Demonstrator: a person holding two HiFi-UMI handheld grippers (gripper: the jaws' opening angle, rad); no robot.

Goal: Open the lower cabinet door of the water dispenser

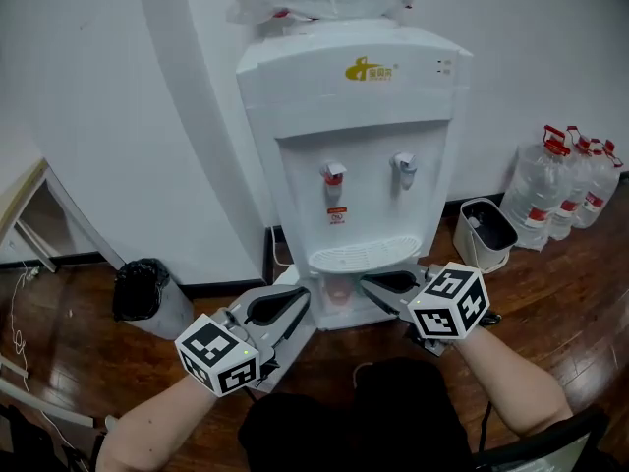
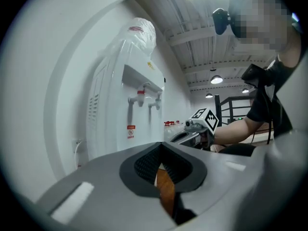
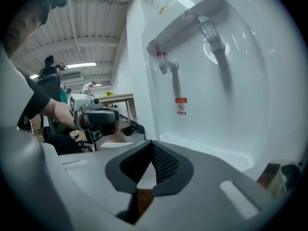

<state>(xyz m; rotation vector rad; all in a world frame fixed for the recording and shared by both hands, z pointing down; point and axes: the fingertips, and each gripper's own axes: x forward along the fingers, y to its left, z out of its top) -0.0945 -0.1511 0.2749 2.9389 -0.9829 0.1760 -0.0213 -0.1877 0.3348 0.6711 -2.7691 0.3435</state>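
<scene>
Dark wood floor (image 1: pixel 550 293) runs up to a plain white wall (image 1: pixel 98 87). Against that wall, straight ahead of both my claws, stands the water dispenser (image 1: pixel 364 136). Its long axis runs upright from floor toward ceiling, and its tapped front faces me. My left claw (image 1: pixel 303 298) and right claw (image 1: pixel 366 283) hang side by side just in front of its base, below the drip tray (image 1: pixel 359 256), tips pointing at it. The cabinet door on its lower front is hidden behind them from the head view, and neither claw view shows it.

My left claw (image 2: pixel 161 146) has its jaws a narrow slit apart, with only floor showing through and nothing held. My right claw (image 3: pixel 151 146) is closed tip to tip and empty.

Only the head view shows the water bottles (image 1: pixel 550 190) well off to the right of my right claw, and the black bin (image 1: pixel 140 288) to the left of my left one. The left claw view alone shows the dispenser's slotted side panel (image 2: pixel 96 105) and ceiling lamps (image 2: pixel 216 80). The right claw view alone brings the red tap (image 3: pixel 161 59) and the drip grille (image 3: pixel 211 150) in close, just above and ahead of that claw.
</scene>
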